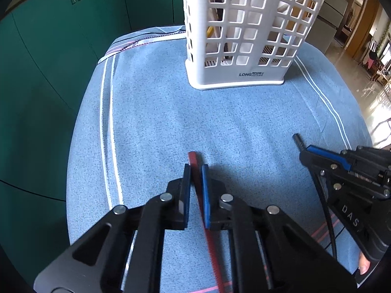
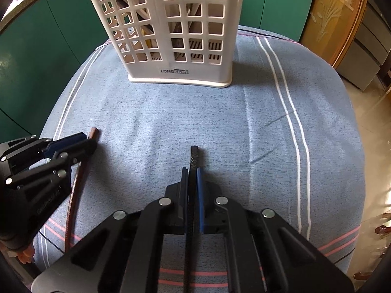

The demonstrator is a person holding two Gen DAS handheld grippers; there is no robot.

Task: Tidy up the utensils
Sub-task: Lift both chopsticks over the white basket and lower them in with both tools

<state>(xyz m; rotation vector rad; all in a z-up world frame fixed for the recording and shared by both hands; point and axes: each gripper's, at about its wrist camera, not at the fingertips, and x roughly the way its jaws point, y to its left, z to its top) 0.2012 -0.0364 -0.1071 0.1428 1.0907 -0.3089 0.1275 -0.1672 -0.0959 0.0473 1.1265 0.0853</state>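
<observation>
Left gripper (image 1: 196, 168) clamped a thin reddish-brown chopstick (image 1: 194, 159); right gripper (image 2: 192, 171) clamped a patterned black chopstick (image 2: 194, 156) — both near the blue cloth-covered table's (image 2: 244, 127) front edge, white slotted plastic holder (image 2: 171, 36) at the far edge.

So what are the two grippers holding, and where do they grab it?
The left gripper pinches a red stick near its far end. The right gripper pinches a black stick near its far end too.

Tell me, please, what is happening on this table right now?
A person is sorting utensils with a handheld gripper in each hand. The left gripper is shut on a reddish chopstick, and the right gripper is shut on a black chopstick. Both sticks sit low over the blue cloth, and neither is yet in the white slotted holder, which already contains some utensils.
</observation>
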